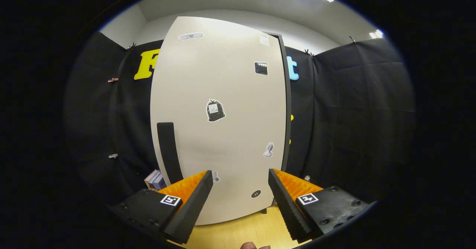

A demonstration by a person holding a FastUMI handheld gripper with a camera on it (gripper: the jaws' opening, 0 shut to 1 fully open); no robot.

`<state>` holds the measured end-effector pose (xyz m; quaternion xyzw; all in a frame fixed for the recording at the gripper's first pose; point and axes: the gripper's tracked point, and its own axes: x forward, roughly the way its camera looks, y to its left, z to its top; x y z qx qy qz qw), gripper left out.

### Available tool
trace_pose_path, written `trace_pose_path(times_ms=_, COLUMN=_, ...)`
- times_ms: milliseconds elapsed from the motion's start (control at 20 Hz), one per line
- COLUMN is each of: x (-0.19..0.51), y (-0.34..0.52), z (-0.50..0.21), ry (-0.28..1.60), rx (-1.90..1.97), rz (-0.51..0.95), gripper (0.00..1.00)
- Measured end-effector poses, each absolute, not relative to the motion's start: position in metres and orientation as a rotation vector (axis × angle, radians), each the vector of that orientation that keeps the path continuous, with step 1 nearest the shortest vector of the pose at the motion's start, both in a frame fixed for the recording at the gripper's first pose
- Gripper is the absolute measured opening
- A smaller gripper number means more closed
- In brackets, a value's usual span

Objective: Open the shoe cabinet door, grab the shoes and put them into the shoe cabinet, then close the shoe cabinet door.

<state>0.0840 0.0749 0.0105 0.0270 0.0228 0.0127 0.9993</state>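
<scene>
The shoe cabinet (219,122) stands upright on the wooden floor (241,234), directly ahead of the gripper (241,178) and beyond its fingers. Its pale door (223,74) faces the camera and sits flush with the cabinet, closed. A dark vertical handle (169,152) is mounted low on the door, on its left side, just above and beyond the left finger (193,200). Several stickers are fixed to the door face: a dark bag-shaped sticker (215,110) near the middle, a clapperboard sticker (261,68) toward the upper right, a small pale figure sticker (269,149) lower right, and a round dark sticker (256,194) near the bottom, between the fingers. The cabinet's dark side edge (287,107) shows along the right of the door. The gripper's jaws are spread wide, with nothing between them; neither the left finger nor the right finger (288,204) touches the door. A stack of books (155,180) lies on the floor at the cabinet's left foot, just beyond the left finger. Black cloth wall (353,111) surrounds the cabinet on both sides. A small part of the person's hand (254,246) shows below the fingers.
</scene>
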Motion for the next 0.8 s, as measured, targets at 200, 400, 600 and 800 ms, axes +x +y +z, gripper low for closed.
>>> trace_pose_path(times_ms=200, x=0.088, y=0.067, z=0.014, ry=0.029, rx=0.062, rz=0.002, gripper=0.97)
trace_pose_path(times_ms=400, x=0.086, y=0.069, z=0.02, ry=0.018, rx=0.046, rz=0.014, gripper=0.97)
trace_pose_path(times_ms=600, x=0.091, y=0.087, z=0.016, ry=0.03, rx=0.051, rz=0.05, gripper=0.97)
trace_pose_path(times_ms=800, x=0.089, y=0.098, z=0.019, ry=0.028, rx=0.039, rz=0.08, gripper=0.98)
